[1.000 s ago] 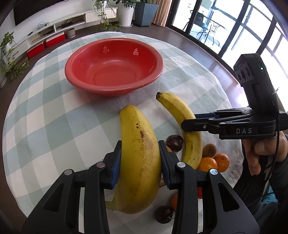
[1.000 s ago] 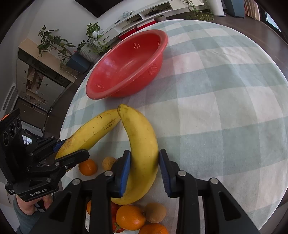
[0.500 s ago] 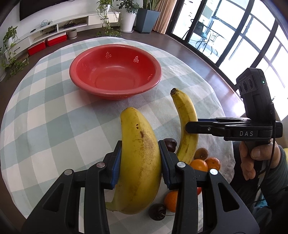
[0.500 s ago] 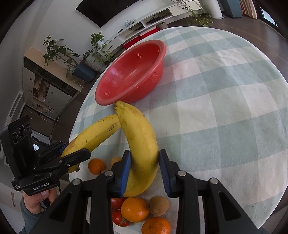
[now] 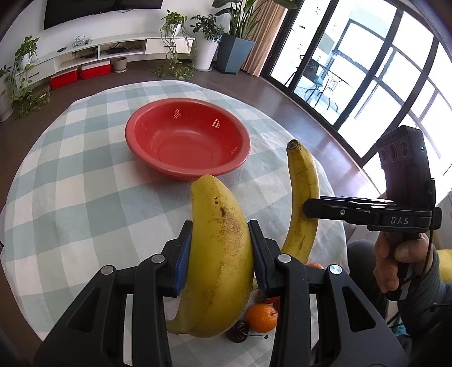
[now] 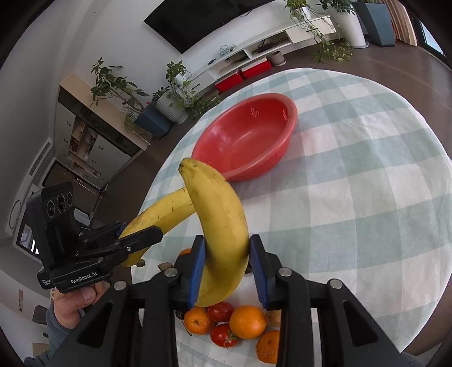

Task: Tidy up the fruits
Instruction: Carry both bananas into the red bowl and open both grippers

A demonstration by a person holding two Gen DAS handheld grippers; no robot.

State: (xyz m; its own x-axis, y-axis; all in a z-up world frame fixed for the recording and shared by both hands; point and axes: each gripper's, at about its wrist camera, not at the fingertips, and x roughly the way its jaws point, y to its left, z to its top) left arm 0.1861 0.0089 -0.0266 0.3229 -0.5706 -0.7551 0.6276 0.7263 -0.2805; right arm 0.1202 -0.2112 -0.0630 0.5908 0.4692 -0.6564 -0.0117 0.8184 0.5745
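Checked tablecloth (image 5: 84, 197); potted plants (image 5: 175, 42); wall television (image 6: 203, 22).

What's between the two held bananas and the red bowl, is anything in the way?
Nothing visible. The left gripper holds one banana, the right gripper the other banana, and only bare tablecloth lies between them and the empty bowl.

Round checked-cloth table (image 5: 84, 197) with red bowl (image 5: 188, 141), oranges (image 6: 247, 321), tomatoes (image 6: 224, 334)
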